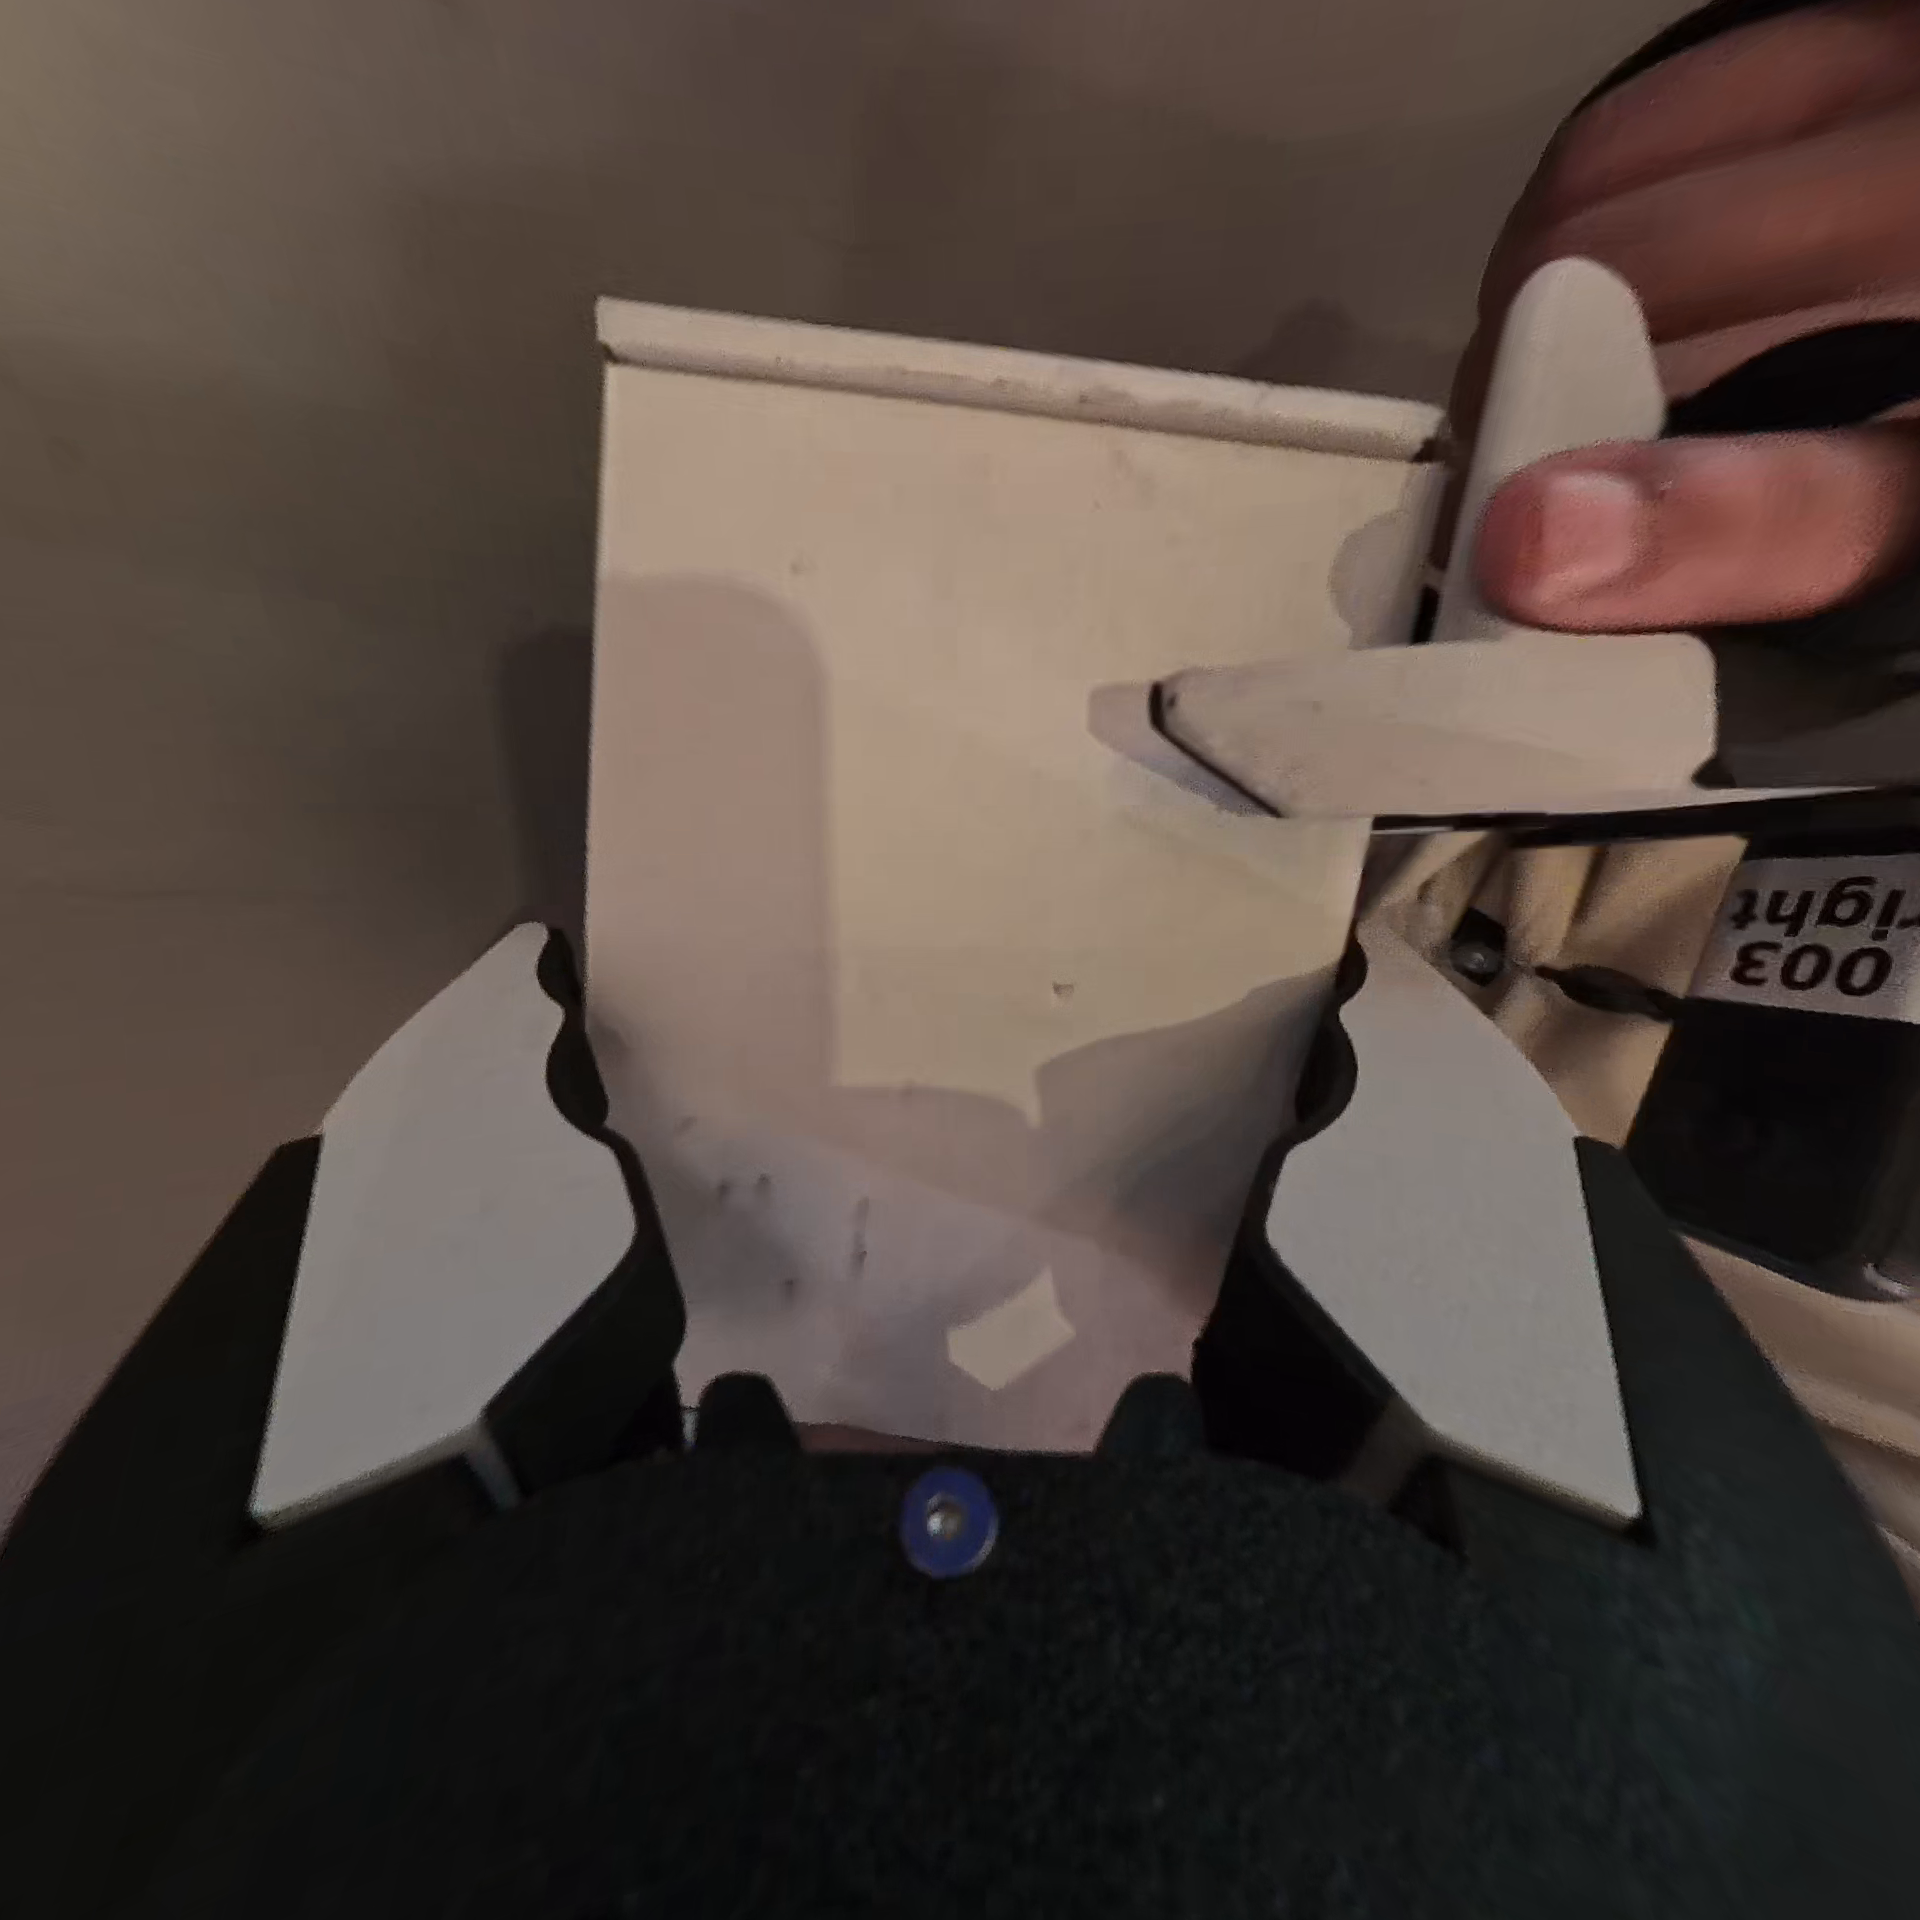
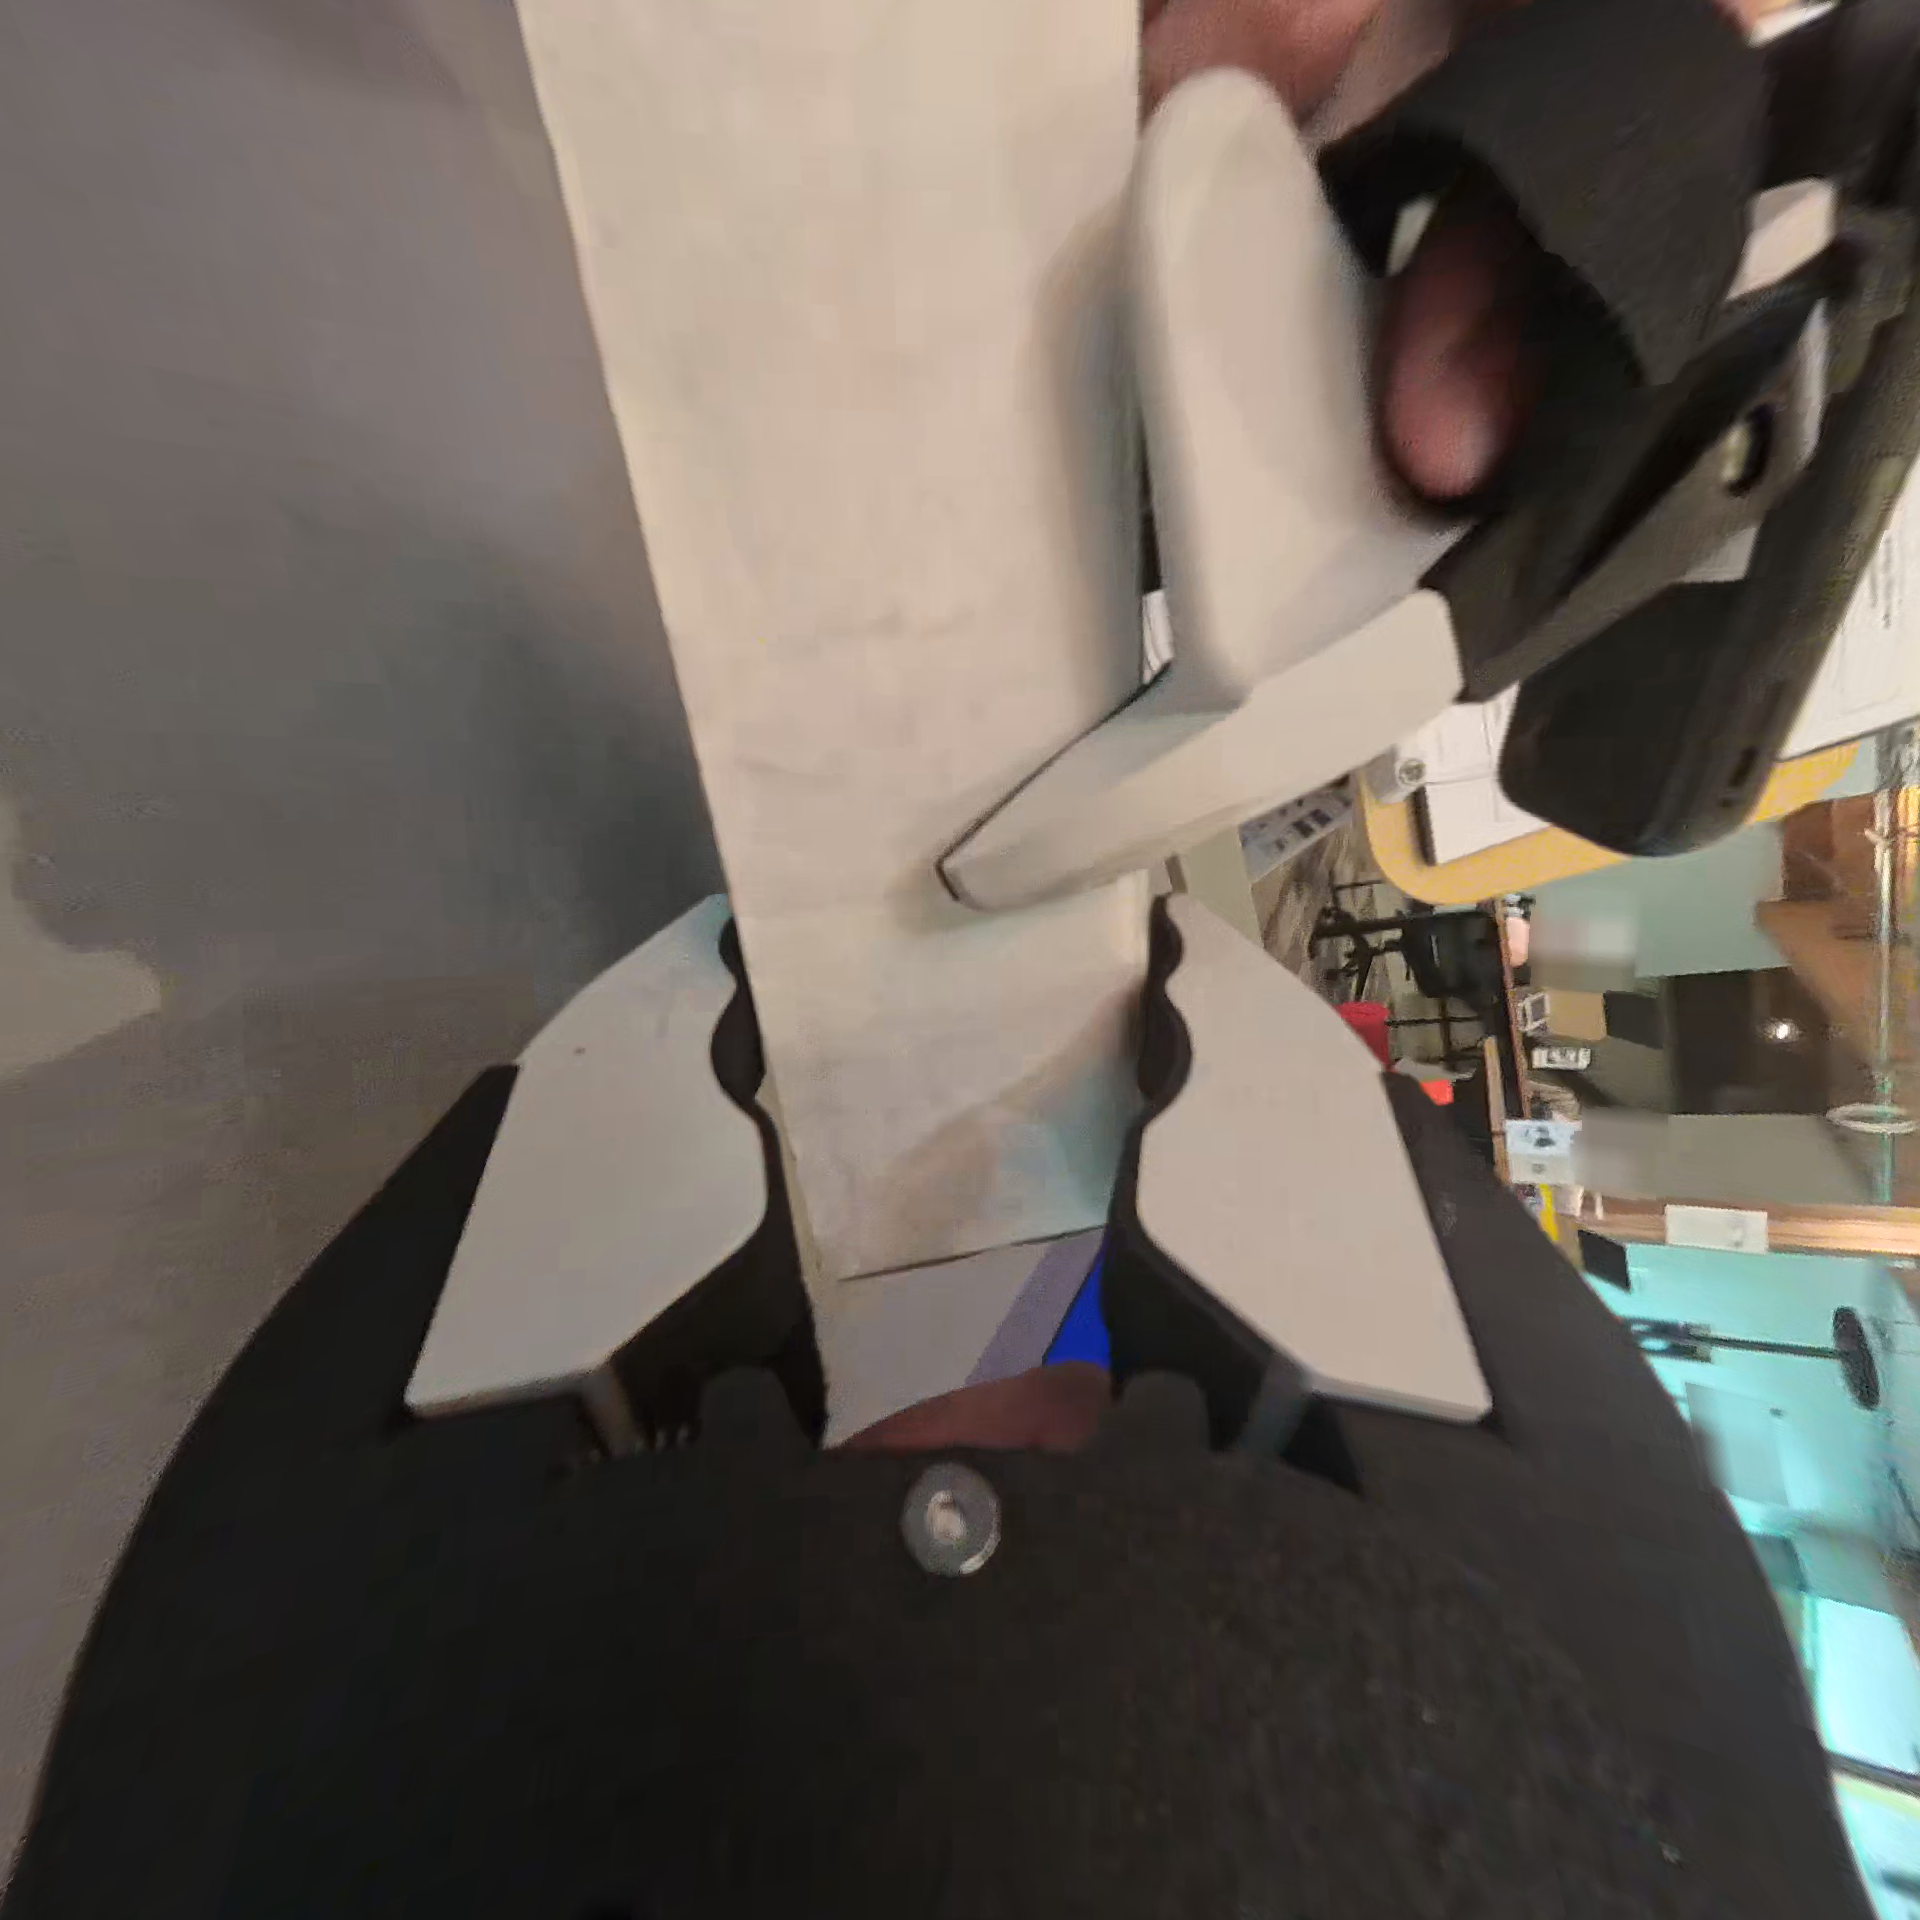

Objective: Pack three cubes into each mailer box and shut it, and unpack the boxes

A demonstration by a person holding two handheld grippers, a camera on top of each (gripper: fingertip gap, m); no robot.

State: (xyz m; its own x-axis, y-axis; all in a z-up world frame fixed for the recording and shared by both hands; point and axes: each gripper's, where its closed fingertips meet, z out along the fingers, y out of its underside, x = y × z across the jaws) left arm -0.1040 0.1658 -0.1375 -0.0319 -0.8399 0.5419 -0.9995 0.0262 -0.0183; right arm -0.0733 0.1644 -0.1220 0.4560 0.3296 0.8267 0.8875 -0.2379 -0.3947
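Mailer box (image 1: 935, 727) looks shut, gripped at two sides: left gripper (image 1: 951, 1039) and right gripper (image 2: 940, 997) both have jaws clenched on it; cubes unseen; progress unclear

A plain grey-brown surface (image 1: 260, 416) fills the backdrop of the left wrist view, dim and shadowed. In the right wrist view a grey surface (image 2: 260, 520) takes the left half, while the right edge shows a room turned on its side: a wooden counter (image 2: 1704, 1236), a black chair (image 2: 1444, 961), a red bin (image 2: 1366, 1023) and pale teal walls (image 2: 1766, 1340). A small ceiling light (image 2: 1782, 1030) glows there, and the rest is too blurred to name.
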